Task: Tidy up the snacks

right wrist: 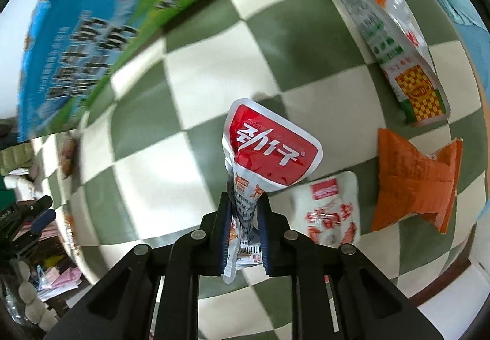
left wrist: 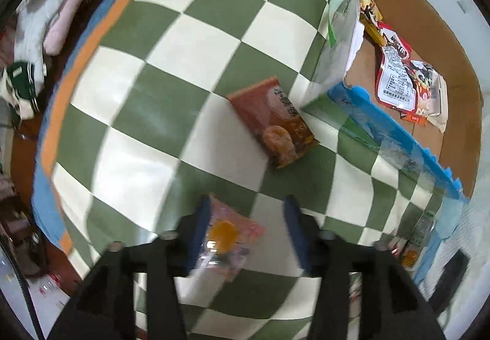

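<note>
Right tool pinching red-white packet

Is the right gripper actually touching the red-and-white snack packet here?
Touching. In the right wrist view, the right gripper has both fingers pressed against the red-and-white snack packet, pinching its lower part so the packet stands up off the checkered cloth.

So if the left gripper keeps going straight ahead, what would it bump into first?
Probably the orange-brown snack packet on the checkered cloth, just before the cardboard box. Depth is unclear.
</note>
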`<action>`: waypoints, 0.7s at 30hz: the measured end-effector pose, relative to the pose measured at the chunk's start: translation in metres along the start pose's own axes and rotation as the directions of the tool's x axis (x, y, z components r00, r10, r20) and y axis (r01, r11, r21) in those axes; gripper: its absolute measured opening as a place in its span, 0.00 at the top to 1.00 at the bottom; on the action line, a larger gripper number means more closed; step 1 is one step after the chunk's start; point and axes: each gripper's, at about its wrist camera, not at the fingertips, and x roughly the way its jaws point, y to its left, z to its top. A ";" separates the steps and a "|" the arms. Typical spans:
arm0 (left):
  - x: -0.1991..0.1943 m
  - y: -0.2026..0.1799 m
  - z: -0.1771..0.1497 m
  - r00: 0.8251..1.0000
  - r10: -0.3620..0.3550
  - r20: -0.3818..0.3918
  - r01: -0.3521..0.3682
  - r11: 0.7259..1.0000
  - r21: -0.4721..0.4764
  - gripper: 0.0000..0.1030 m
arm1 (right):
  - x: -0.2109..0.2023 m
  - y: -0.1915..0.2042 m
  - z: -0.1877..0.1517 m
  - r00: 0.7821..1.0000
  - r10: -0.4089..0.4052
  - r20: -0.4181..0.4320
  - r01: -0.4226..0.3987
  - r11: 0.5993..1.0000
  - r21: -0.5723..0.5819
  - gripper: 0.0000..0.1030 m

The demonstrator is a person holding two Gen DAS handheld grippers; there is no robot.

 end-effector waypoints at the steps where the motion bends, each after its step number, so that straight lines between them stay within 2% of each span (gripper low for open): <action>1: 0.000 0.001 0.004 1.000 0.011 0.000 -0.011 1.000 0.014 0.42 | 0.000 0.004 0.002 1.000 0.007 0.000 -0.007 1.000 -0.008 0.83; 4: 0.007 0.006 0.011 0.998 0.041 -0.043 -0.039 0.998 0.043 0.41 | -0.005 0.018 0.006 1.000 0.023 -0.007 -0.023 0.999 -0.041 0.83; 8: 0.025 0.019 0.001 0.993 0.035 -0.111 -0.032 0.999 0.036 0.41 | -0.007 0.038 -0.005 0.999 0.030 -0.013 -0.031 0.997 -0.071 0.83; 11: 0.044 0.017 -0.006 0.986 0.033 -0.162 -0.019 0.996 0.088 0.40 | -0.004 0.041 -0.008 0.999 0.030 -0.023 -0.032 0.995 -0.090 0.83; 12: 0.050 0.014 -0.009 0.984 0.042 -0.171 -0.022 0.993 0.116 0.36 | -0.003 0.043 -0.009 0.999 0.027 -0.026 -0.030 0.995 -0.098 0.83; 14: 0.055 0.007 -0.014 0.983 0.072 -0.172 -0.041 0.983 0.177 0.32 | 0.001 0.047 -0.012 0.999 0.019 -0.033 -0.023 0.994 -0.111 0.83; 18: 0.059 -0.004 -0.017 0.980 0.126 -0.152 -0.085 0.964 0.251 0.32 | 0.006 0.048 -0.018 0.999 0.000 -0.043 -0.006 0.992 -0.128 0.83; 20: 0.057 -0.006 -0.018 0.983 0.116 -0.143 -0.076 0.963 0.257 0.46 | 0.006 0.046 -0.021 0.999 -0.004 -0.046 -0.003 0.991 -0.133 0.83; 21: 0.055 -0.009 -0.019 0.984 0.118 -0.133 -0.079 0.962 0.263 0.59 | 0.007 0.047 -0.022 0.999 -0.006 -0.047 -0.001 0.991 -0.137 0.83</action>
